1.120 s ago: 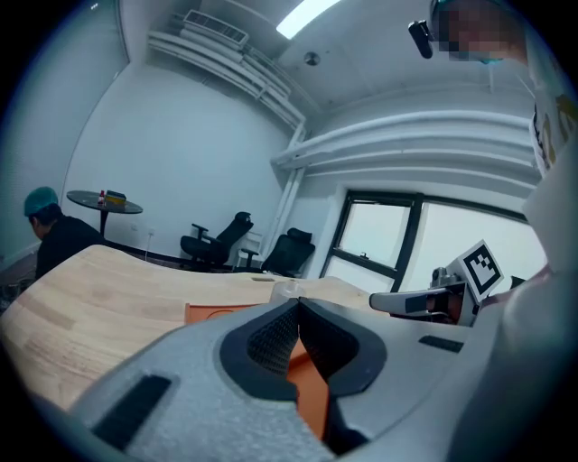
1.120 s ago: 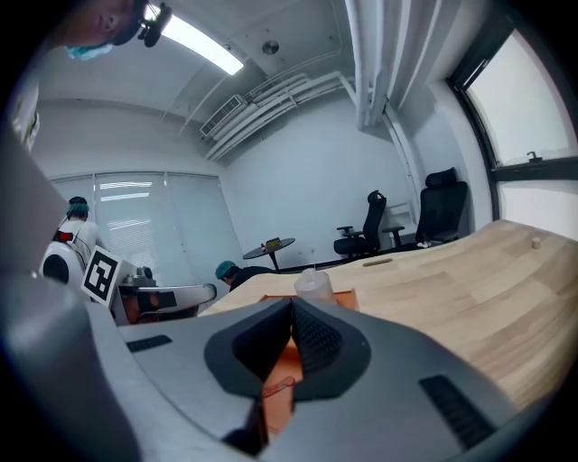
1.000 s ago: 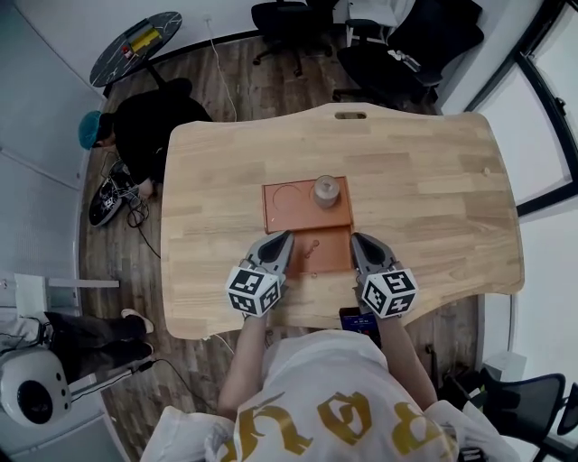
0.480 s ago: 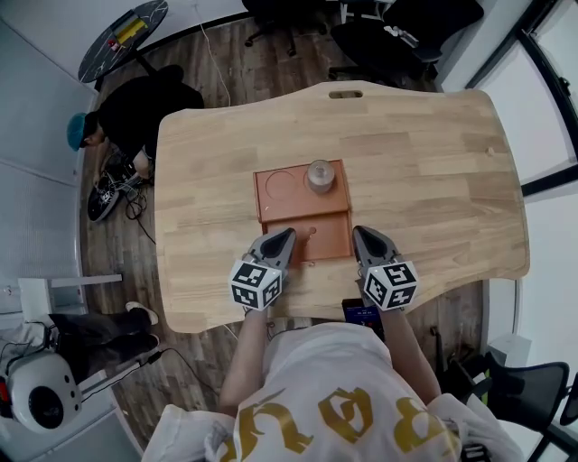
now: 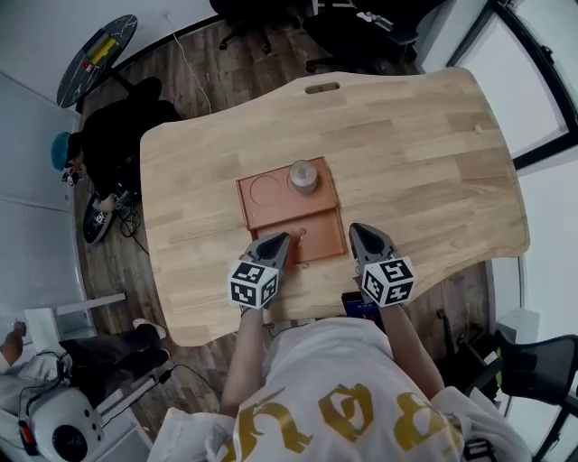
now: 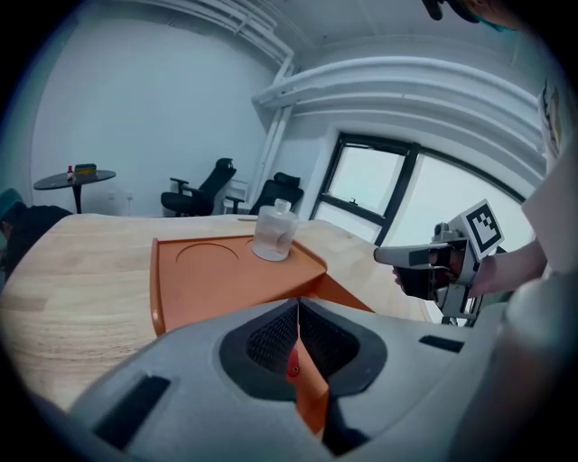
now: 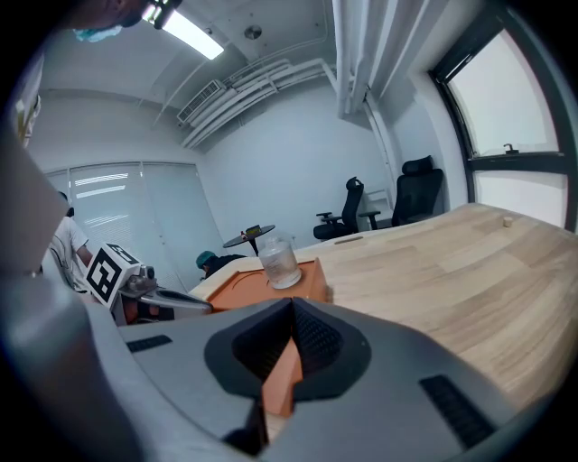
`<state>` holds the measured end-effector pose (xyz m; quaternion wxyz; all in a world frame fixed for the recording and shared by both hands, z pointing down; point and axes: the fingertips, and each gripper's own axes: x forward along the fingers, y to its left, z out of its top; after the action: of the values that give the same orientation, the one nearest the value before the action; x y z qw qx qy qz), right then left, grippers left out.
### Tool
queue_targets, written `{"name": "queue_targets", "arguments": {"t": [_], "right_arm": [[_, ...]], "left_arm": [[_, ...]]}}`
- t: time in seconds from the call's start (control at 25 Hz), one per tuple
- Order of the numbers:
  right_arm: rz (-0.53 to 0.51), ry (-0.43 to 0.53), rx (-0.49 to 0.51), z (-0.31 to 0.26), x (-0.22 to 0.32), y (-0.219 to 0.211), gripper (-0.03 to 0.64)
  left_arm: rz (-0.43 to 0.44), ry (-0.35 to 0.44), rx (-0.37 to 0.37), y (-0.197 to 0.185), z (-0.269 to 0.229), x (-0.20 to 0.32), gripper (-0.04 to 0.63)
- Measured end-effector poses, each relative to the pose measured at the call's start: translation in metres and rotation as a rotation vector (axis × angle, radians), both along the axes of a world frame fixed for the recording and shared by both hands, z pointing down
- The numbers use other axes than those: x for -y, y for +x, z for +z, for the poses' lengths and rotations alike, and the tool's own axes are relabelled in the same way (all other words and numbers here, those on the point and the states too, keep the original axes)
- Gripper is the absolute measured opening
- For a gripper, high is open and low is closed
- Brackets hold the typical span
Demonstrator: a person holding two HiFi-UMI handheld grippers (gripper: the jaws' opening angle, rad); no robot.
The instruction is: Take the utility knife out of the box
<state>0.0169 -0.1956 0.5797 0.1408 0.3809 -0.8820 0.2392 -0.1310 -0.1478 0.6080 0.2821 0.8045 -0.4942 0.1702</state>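
Note:
An orange box [image 5: 271, 212] lies flat on the wooden table [image 5: 424, 162], with a clear glass jar [image 5: 302, 176] standing on its far part. No utility knife shows in any view. My left gripper [image 5: 280, 240] is shut at the box's front left corner. My right gripper [image 5: 355, 231] is at the front right corner, and its jaws also look shut. In the left gripper view the pads of the left gripper [image 6: 297, 311] meet, with the orange of the box [image 6: 217, 280] showing behind them and the jar [image 6: 274, 232] beyond. The right gripper view has the right gripper [image 7: 292, 311] pointing along the box [image 7: 239, 289] toward the jar [image 7: 280, 262].
A dark phone [image 5: 359, 309] lies at the table's near edge by my right hand. A person in black [image 5: 108, 135] crouches on the floor left of the table. Office chairs [image 5: 361, 27] stand behind the table, and a small round table [image 5: 95, 59] is at the far left.
Both grippers have sunk a little toward the table at the box's front corners. Their jaws have stayed shut, and the box and jar have not moved.

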Motion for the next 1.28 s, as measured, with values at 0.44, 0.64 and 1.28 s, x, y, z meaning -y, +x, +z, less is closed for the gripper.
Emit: {"name": "queue_targets", "arguments": {"t": [0.44, 0.64, 1.28], "right_arm": [[0.027, -0.020, -0.013, 0.006, 0.014, 0.009, 0.011], [0.043, -0.052, -0.016, 0.017, 0.012, 0.011, 0.011], [0.053, -0.106, -0.036, 0.039, 0.019, 0.017, 0.011]], "left_arm": [[0.097, -0.229, 0.076, 0.017, 0.048, 0.003, 0.012], [0.131, -0.277, 0.089, 0.022, 0.058, 0.004, 0.012], [0.279, -0.336, 0.343, 0.036, 0.093, 0.009, 0.132]]}}
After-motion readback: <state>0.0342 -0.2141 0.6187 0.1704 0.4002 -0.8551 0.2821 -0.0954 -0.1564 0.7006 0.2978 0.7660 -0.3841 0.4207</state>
